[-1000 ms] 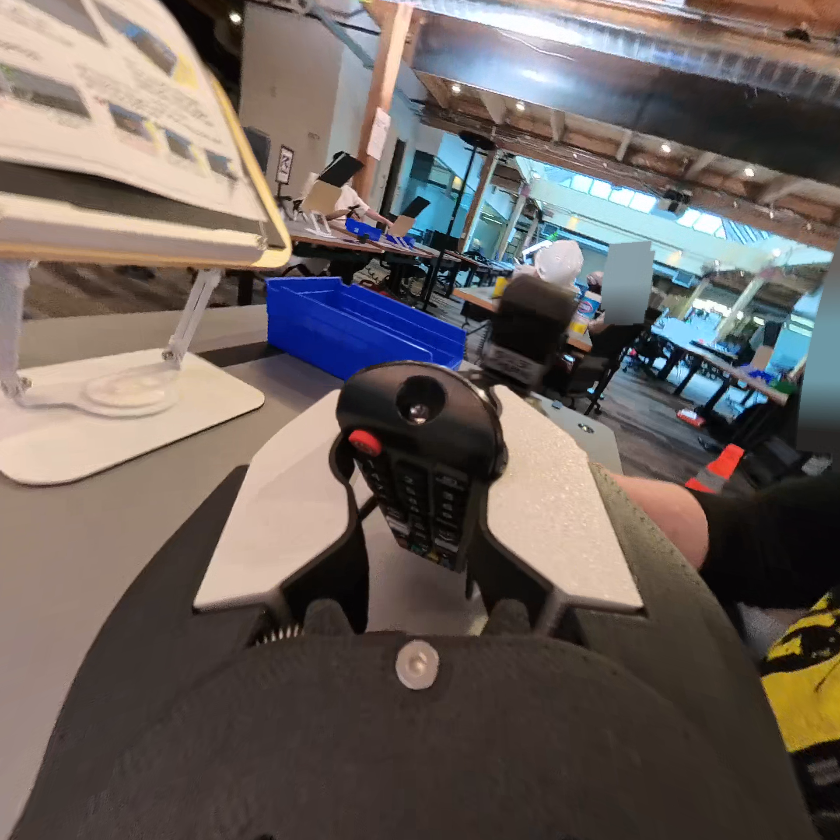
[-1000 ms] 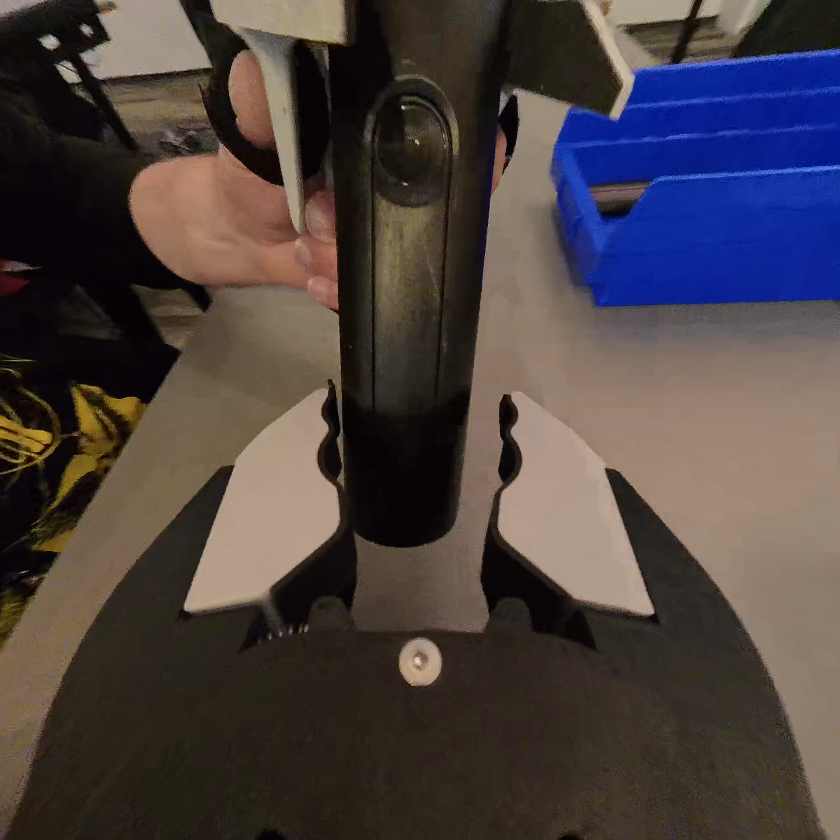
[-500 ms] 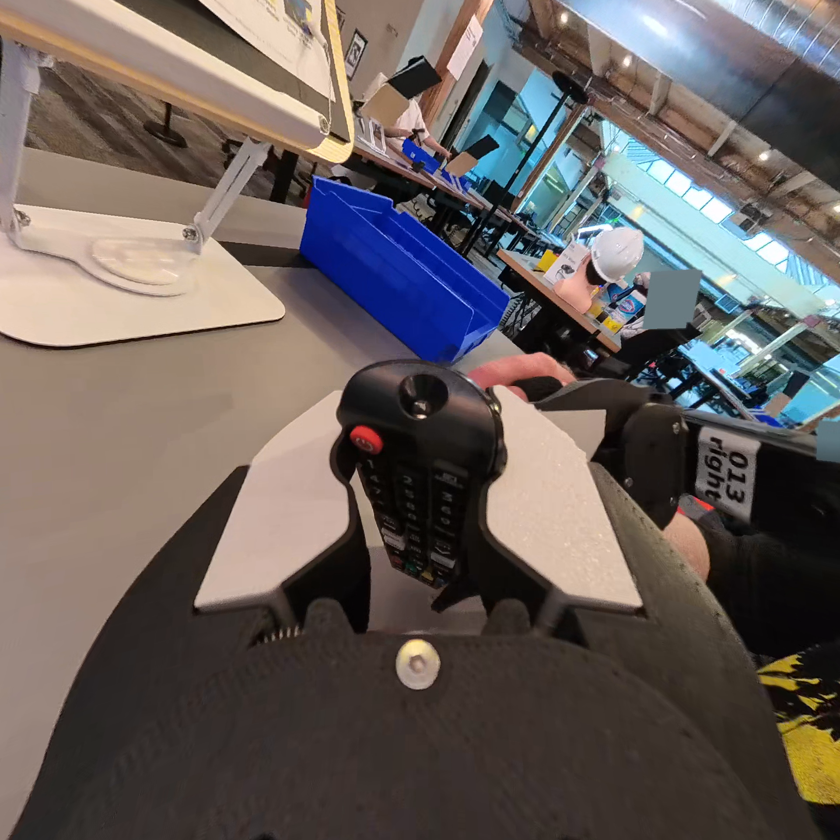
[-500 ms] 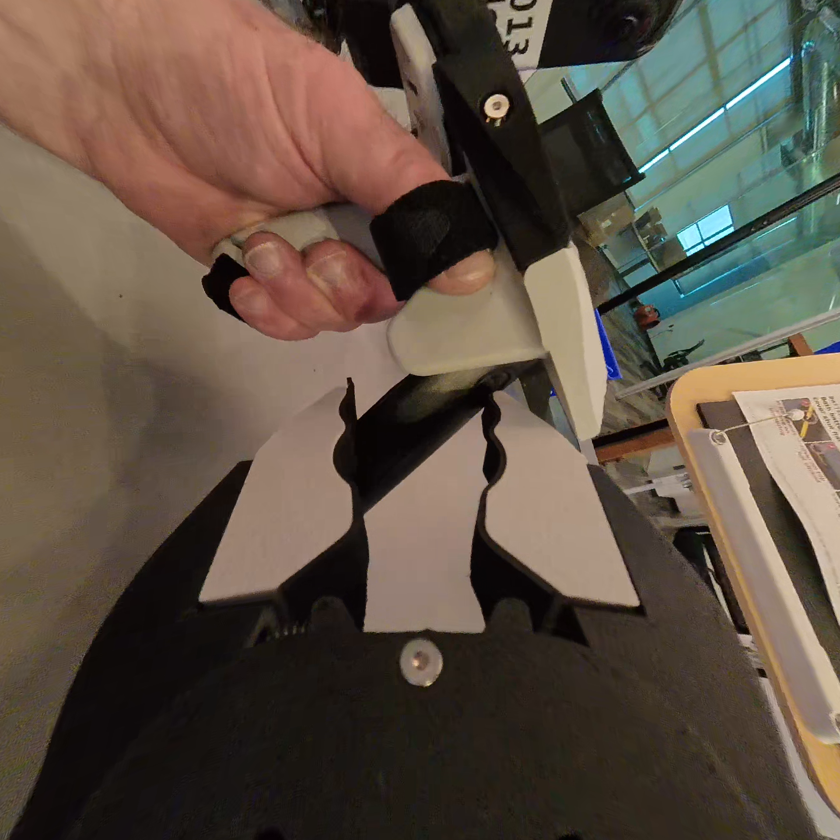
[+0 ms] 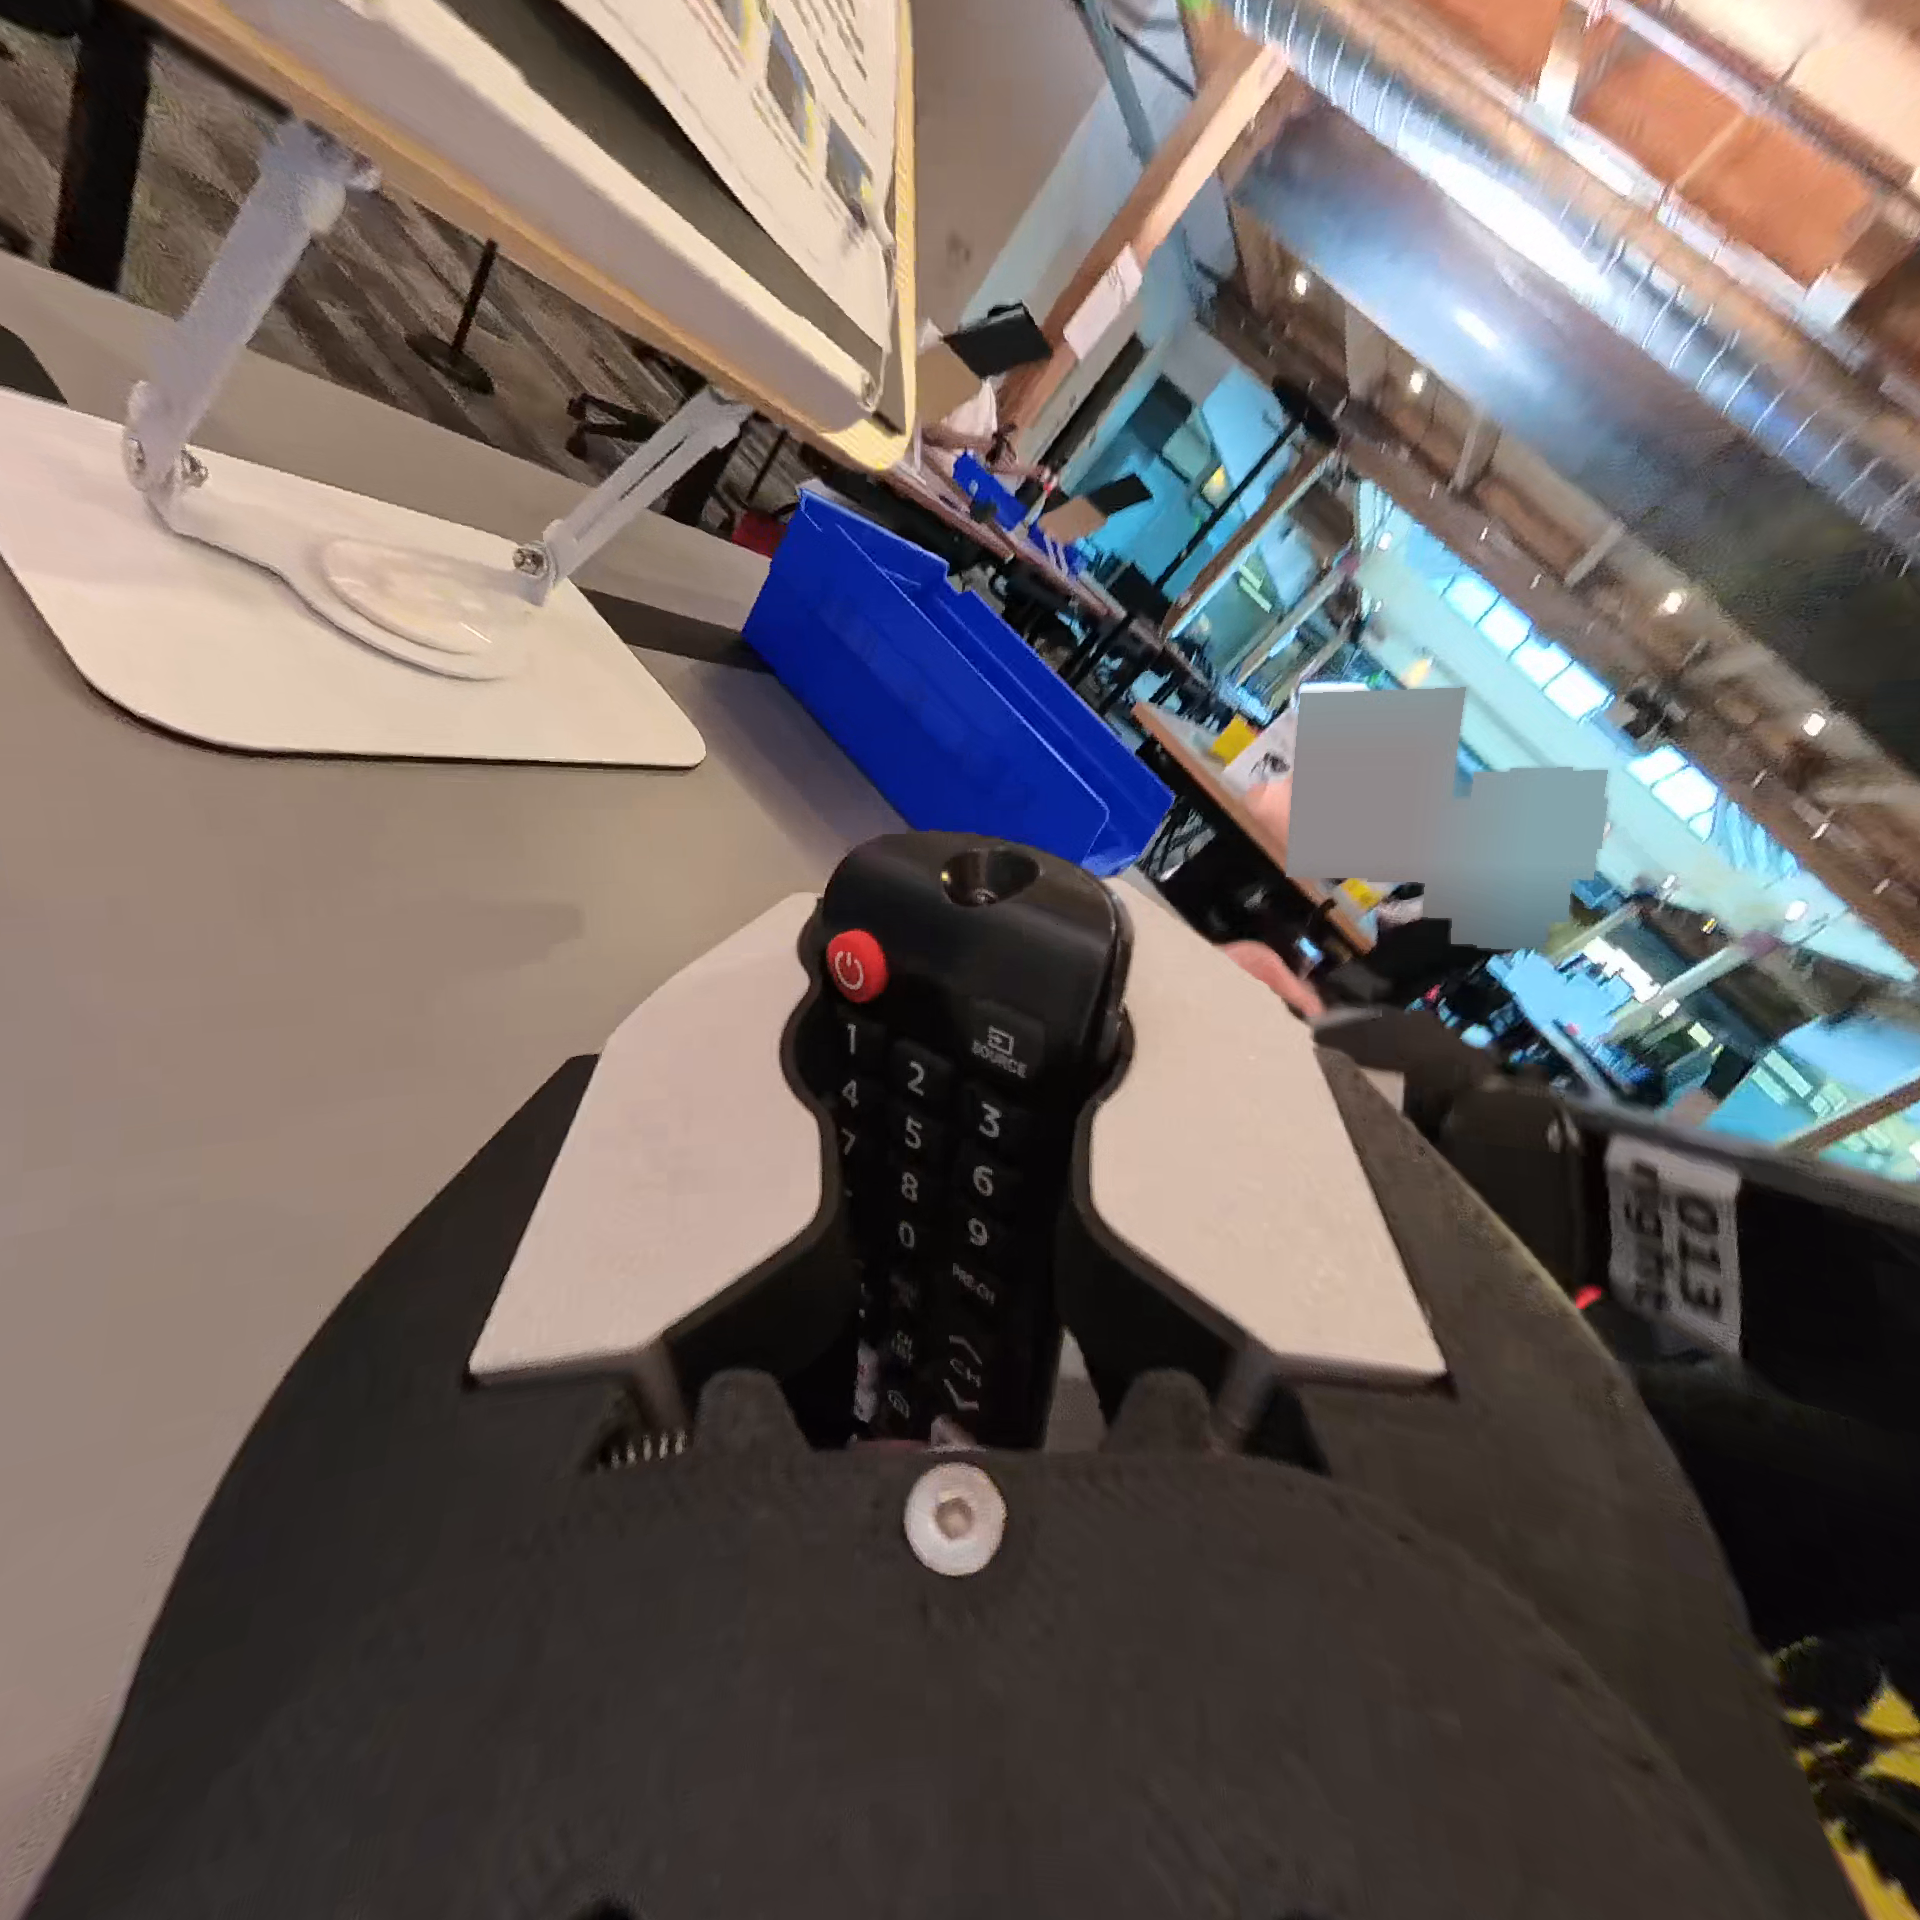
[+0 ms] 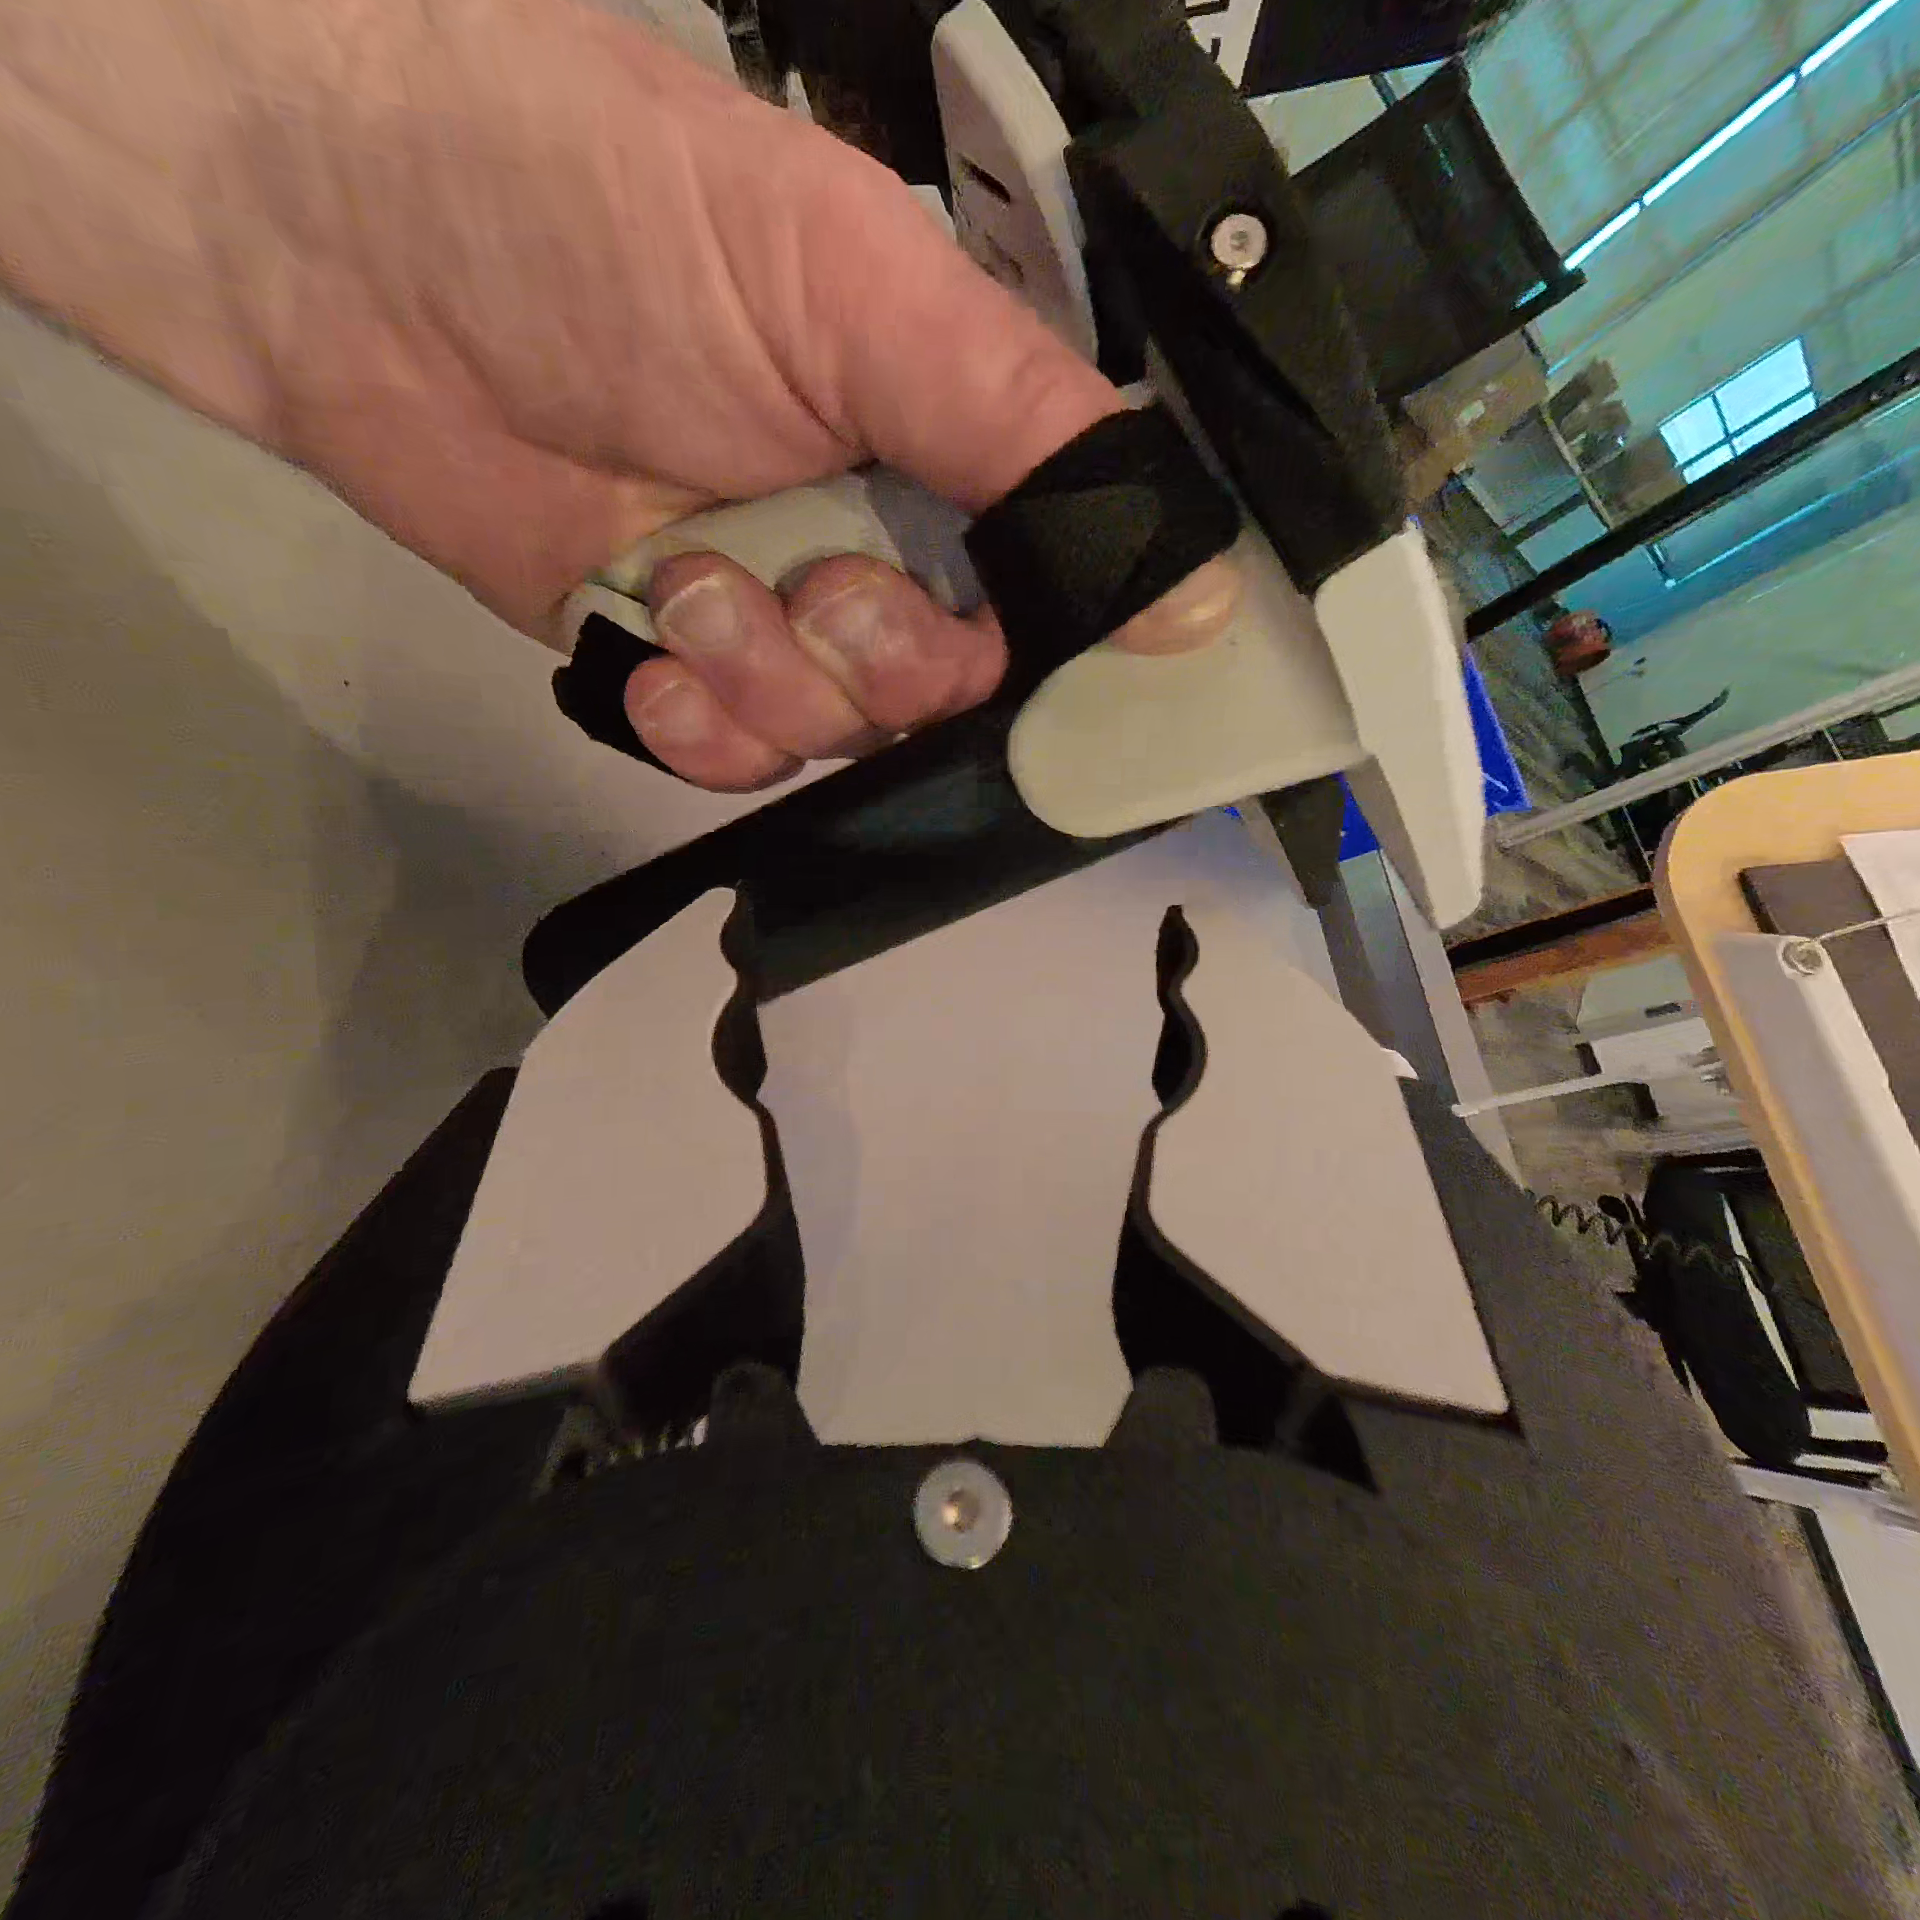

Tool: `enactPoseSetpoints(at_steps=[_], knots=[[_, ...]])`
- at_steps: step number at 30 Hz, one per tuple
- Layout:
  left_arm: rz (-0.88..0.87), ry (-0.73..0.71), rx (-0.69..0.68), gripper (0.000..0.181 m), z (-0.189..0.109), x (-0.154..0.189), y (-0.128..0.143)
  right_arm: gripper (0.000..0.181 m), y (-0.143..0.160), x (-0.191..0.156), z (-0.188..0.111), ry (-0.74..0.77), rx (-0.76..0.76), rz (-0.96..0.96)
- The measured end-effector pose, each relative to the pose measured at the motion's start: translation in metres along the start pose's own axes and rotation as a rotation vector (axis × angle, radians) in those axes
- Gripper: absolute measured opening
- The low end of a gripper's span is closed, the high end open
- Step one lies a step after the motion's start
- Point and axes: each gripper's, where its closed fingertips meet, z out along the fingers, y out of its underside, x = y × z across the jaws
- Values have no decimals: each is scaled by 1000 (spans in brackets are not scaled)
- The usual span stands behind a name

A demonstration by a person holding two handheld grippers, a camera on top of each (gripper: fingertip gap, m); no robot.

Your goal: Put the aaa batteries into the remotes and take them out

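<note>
remote (image 5: pixel 961 1101): black, red power button | bin (image 5: pixel 935 707): blue | table (image 5: pixel 312 935): grey | stand base (image 5: pixel 260 644): white

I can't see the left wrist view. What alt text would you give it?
A gripper is shut on a black remote, buttons up, red power button at its far end. Beyond it lie a grey table, a white stand and a blue bin.

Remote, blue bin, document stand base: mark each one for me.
remote (image 5: pixel 940 1122): left wrist view, on its number keypad.
blue bin (image 5: pixel 935 696): left wrist view, on its near side wall.
document stand base (image 5: pixel 208 665): left wrist view, on the flat white plate.
</note>
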Motion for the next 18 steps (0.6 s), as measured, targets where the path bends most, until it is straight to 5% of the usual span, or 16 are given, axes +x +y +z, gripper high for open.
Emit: enactPoseSetpoints(at_steps=[4, 9, 15, 18], knots=[[-8, 17, 43, 46, 4, 7, -5, 85, 11, -13, 18, 3, -137, 110], [4, 31, 107, 45, 1, 18, -16, 72, 17, -12, 28, 35, -163, 306], [8, 60, 179, 44, -2, 31, -24, 99, 25, -18, 35, 53, -189, 349], [43, 118, 196, 45, -4, 42, -30, 73, 19, -17, 32, -53, -89, 511]])
